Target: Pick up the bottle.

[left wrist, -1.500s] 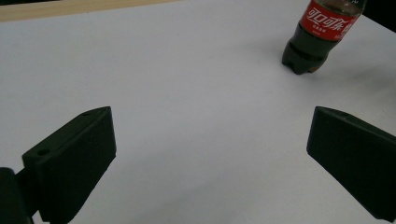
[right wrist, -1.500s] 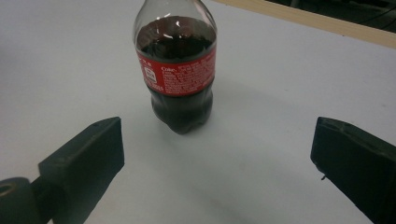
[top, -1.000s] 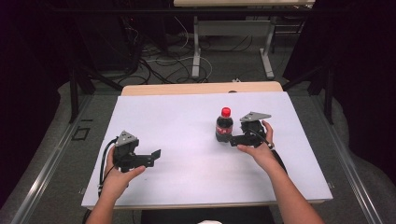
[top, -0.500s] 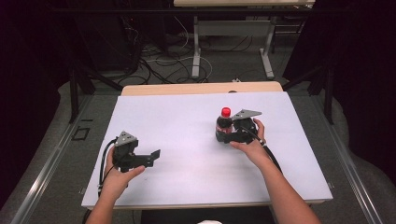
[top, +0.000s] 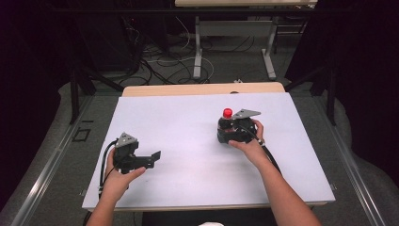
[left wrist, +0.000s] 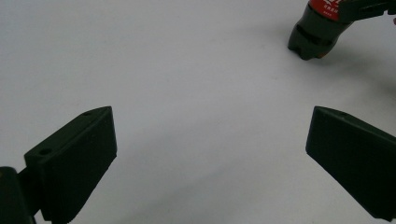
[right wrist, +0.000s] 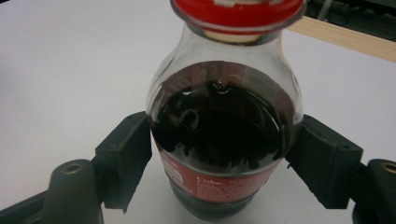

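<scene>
The right gripper (right wrist: pixel 219 154) has its two black jaws pressed on both sides of a bottle (right wrist: pixel 219 135) of dark drink with a red cap (right wrist: pixel 236 14), probably to keep it from tipping. The bottle stands on the right part of the white table (top: pixel 188 122). The left gripper (top: pixel 153 159) waits far off, jaws wide apart, holding nothing.
</scene>
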`<state>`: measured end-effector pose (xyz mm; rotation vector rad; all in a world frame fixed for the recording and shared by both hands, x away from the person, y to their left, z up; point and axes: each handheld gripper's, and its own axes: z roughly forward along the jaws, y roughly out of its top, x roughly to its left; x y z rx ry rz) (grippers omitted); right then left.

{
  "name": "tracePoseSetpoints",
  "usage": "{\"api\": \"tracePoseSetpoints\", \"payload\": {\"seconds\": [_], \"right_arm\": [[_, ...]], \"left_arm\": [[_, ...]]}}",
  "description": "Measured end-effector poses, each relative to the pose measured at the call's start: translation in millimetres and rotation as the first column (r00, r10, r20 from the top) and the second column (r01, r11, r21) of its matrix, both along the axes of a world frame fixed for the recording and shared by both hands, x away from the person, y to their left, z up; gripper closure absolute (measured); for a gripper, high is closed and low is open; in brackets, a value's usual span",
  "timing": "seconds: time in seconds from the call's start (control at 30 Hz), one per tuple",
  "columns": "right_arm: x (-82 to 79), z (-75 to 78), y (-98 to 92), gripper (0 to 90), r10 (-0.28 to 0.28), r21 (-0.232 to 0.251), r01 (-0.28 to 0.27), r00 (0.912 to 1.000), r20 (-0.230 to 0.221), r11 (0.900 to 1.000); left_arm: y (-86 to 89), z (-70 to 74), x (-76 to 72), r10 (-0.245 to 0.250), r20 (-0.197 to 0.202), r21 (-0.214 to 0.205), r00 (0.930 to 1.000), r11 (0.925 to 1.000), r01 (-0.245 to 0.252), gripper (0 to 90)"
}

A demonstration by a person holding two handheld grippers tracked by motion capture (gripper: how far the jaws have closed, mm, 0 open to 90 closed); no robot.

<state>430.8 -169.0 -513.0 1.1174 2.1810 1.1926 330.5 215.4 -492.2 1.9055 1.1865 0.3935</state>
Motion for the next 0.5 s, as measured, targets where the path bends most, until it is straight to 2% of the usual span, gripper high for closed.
{"api": "tracePoseSetpoints", "payload": {"seconds": [0.1,0.5], "right_arm": [[1.2,-1.5,-0.3,27.4,0.001,-0.02,-0.001,1.0,0.003,0.9998],[2.0,-2.5,0.1,28.2,0.004,-0.006,-0.004,1.0,0.002,1.0]], "left_arm": [[-0.5,-0.9,0.2,0.006,0.007,-0.005,1.0,1.0,-0.006,2.2],[-0.3,-1.4,0.5,0.0,-0.003,0.014,1.0,0.9999,0.0,2.2]]}}
